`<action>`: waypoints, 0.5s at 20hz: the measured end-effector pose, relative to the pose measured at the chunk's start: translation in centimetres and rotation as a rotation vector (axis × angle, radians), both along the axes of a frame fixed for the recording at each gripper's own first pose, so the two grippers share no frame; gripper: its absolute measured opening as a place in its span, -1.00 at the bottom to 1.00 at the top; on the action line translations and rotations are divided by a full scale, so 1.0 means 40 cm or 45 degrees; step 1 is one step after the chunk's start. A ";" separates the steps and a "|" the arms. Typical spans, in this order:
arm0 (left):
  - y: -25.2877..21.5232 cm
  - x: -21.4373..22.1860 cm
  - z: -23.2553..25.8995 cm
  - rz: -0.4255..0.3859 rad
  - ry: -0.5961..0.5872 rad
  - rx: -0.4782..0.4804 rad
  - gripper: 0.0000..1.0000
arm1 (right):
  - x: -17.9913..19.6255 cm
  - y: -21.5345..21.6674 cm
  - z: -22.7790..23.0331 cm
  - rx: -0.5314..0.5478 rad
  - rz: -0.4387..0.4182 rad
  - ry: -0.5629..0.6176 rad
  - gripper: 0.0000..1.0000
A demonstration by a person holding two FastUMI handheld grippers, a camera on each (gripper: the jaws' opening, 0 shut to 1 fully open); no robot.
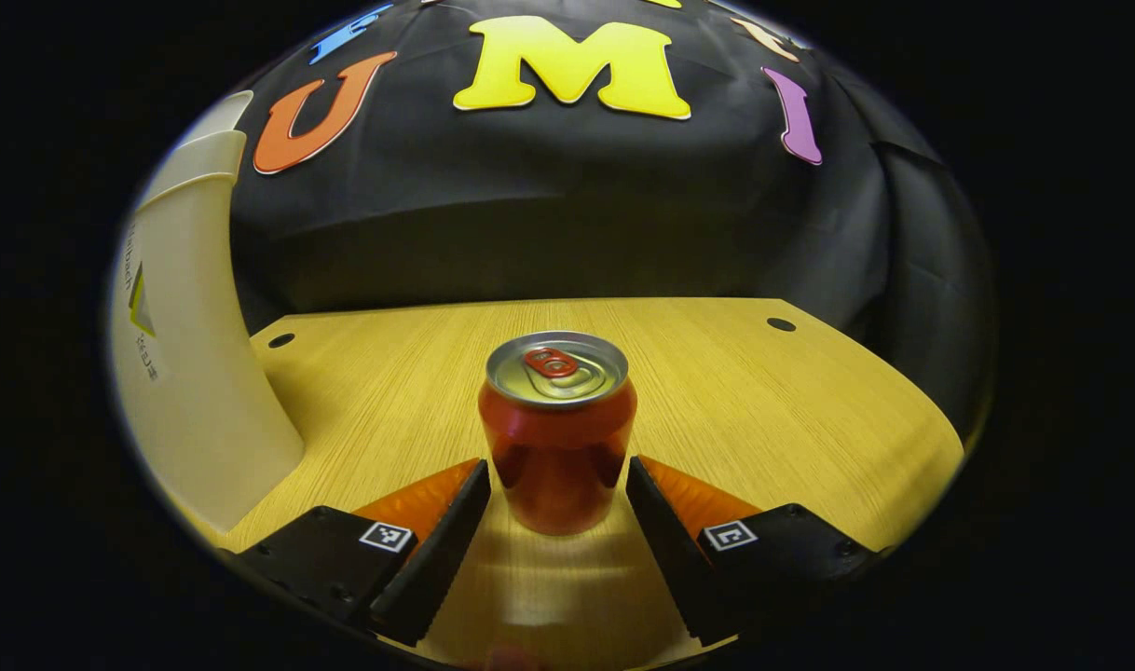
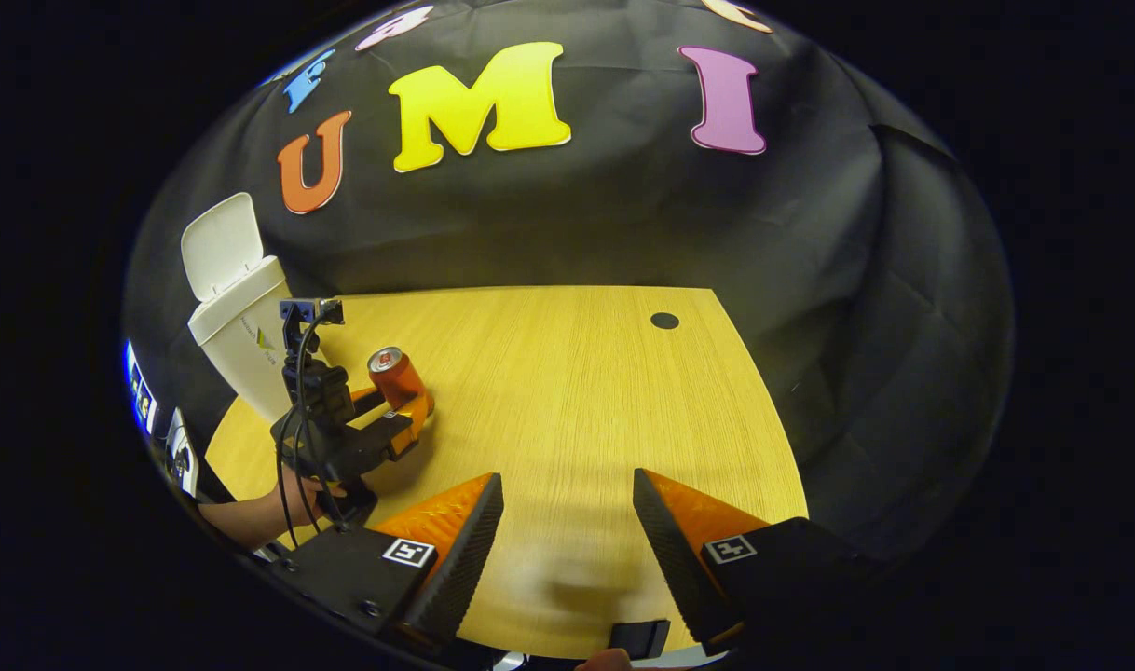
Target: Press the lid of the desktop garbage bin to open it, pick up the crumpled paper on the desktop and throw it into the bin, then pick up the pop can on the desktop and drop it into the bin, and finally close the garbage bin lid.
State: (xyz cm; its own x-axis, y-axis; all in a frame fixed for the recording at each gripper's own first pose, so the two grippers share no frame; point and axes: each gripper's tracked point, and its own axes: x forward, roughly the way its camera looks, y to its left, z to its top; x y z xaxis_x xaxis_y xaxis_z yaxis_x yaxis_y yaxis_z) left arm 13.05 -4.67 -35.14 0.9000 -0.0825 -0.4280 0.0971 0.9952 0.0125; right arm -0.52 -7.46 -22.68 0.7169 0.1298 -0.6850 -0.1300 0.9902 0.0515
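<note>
Between my left gripper (image 1: 558, 489) fingers stands the pop can (image 1: 557, 431), upright on the bench (image 1: 763, 410) — fingers apart, either side of it, not pressing. At the far left stands the garbage bin (image 2: 241, 335), lid (image 2: 218, 244) up. My right gripper (image 2: 567, 508) hovers over bare bench, fingers spread.

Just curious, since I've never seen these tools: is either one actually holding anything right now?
Nothing is held. The left hand-held gripper is open around the lower body of the red metal pop can, not touching. The right hand-held gripper is open.
</note>
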 end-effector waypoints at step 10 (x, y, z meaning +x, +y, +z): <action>-0.006 0.016 -0.019 -0.012 0.089 -0.018 0.73 | 0.011 0.010 0.012 0.024 -0.016 -0.008 0.78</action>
State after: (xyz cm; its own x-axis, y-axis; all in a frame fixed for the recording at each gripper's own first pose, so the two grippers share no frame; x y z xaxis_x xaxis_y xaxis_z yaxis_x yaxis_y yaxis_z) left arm 13.70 -4.91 -35.89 0.8673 -0.0969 -0.4883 0.1064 0.9943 -0.0084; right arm -0.10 -7.07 -22.19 0.7227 0.1339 -0.6781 -0.1181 0.9905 0.0697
